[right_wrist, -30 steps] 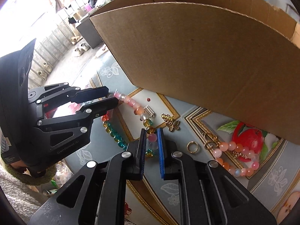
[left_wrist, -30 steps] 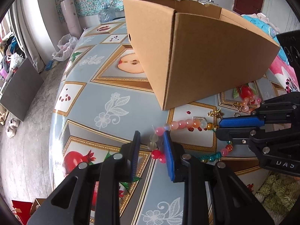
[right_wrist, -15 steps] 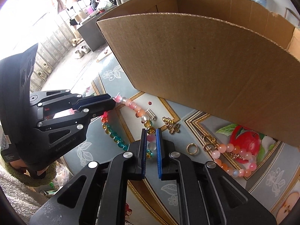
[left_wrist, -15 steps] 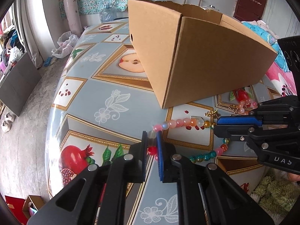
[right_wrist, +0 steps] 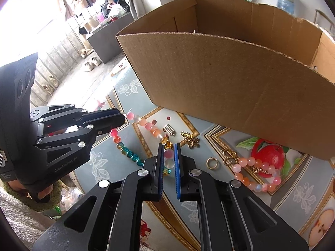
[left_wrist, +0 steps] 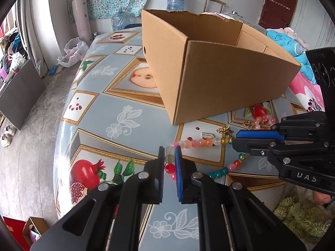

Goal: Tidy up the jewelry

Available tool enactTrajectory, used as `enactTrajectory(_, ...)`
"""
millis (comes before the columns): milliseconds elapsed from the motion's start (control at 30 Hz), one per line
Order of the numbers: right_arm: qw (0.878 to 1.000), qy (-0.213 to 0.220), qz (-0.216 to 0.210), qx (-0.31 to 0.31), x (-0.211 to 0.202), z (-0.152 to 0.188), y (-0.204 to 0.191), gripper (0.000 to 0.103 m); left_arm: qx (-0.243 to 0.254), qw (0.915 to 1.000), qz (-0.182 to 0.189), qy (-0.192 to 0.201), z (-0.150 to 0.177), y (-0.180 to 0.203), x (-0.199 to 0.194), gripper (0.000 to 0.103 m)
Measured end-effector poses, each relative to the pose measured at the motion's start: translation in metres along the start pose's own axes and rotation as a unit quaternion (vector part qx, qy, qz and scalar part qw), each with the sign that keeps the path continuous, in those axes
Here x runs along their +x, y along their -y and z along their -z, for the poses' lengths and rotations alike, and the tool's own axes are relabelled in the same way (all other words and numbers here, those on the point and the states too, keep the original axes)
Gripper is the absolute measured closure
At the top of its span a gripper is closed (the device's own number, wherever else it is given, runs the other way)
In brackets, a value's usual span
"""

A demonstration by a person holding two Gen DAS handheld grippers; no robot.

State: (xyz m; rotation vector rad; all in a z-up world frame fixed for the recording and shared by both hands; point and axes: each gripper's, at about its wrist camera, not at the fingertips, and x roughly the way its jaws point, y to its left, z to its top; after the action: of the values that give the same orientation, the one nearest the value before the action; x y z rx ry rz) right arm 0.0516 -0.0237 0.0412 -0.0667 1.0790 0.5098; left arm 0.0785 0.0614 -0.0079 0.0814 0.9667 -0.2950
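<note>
The bead string (left_wrist: 201,143) lies on the surface (left_wrist: 108,104) just in front of the box (left_wrist: 219,87), running from pink and orange beads through teal ones. The left claw (left_wrist: 168,161) pinches the string at its pale and red beads; its jaws have just been closing on them. The right claw (right_wrist: 169,159) pinches the same string at a pink and a frosted bead further along. Both grips appear set, so the step in hand is likely a two-point lift into the box. Raise both claws together and keep the span between them slightly slack, so the cord is not strained. Clear the near wall of the box before moving over it, and release only once the beads hang inside. Loose pieces lie beside the string: a butterfly charm (right_wrist: 191,141), a ring (right_wrist: 211,163), a silver charm (right_wrist: 169,129) and a second bracelet (right_wrist: 256,172); avoid dragging them. The box floor is hidden behind its walls, so its contents cannot be told. Whether the string is a closed loop cannot be made out either, since the claws cover parts of it.
</note>
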Motion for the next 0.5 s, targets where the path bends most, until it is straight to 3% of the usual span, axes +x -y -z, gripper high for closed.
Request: enactTrajectory(500, 0.999, 0.033, -0.006, 0.004, -0.024, 0.014, 0.003, 0.096, 0.011, 0.9995, -0.010, 0.027, -0.002, 0.019, -0.028, 0.094)
